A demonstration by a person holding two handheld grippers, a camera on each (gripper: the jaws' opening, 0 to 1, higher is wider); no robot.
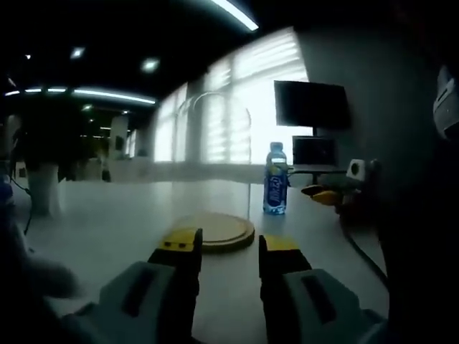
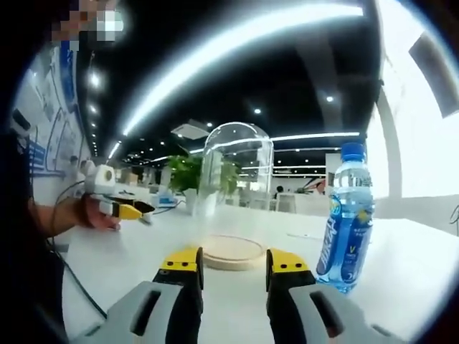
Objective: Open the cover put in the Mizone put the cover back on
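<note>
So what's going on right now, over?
Both grippers open, holding nothing. Glass cover on its wooden base, not yet lifted. Mizone bottle upright on the table beside it. Nothing in the way.

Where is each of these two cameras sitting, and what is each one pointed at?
Left gripper view: rides the left hand-held gripper, low over the table, facing bright windows; its two open jaws rise from below.
Right gripper view: rides the right hand-held gripper, facing the room's ceiling lights; open jaws below, and a person's hand shows at left.
Shared: the glass dome on its wooden base, and the bottle beside it.
</note>
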